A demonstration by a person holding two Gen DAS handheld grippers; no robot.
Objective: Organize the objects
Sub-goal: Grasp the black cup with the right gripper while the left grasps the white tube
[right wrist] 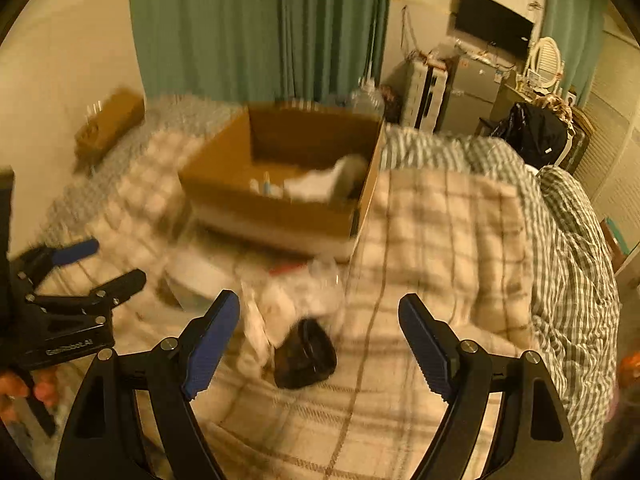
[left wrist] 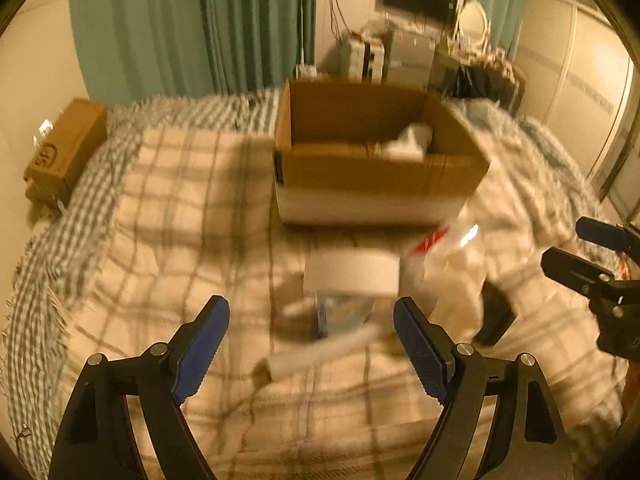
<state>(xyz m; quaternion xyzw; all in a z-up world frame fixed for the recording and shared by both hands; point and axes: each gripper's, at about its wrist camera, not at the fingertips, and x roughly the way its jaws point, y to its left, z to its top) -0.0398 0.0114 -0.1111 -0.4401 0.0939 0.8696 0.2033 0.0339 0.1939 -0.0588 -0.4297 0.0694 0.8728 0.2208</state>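
Note:
An open cardboard box (left wrist: 380,172) stands on the plaid blanket with white items inside; it also shows in the right wrist view (right wrist: 280,200). In front of it lie a white roll (left wrist: 352,272), a clear plastic bag (left wrist: 448,256), a white tube (left wrist: 324,352) and a dark object (right wrist: 306,354). My left gripper (left wrist: 312,344) is open and empty, just short of the white roll. My right gripper (right wrist: 320,344) is open and empty, with the dark object between its fingers' line. Both views are blurred.
The plaid blanket (right wrist: 440,240) covers a bed with a striped duvet (right wrist: 572,232) at the right. A brown box (left wrist: 64,152) sits at the bed's far left. Green curtains, a fridge (right wrist: 468,96) and a black bag (right wrist: 536,132) stand beyond.

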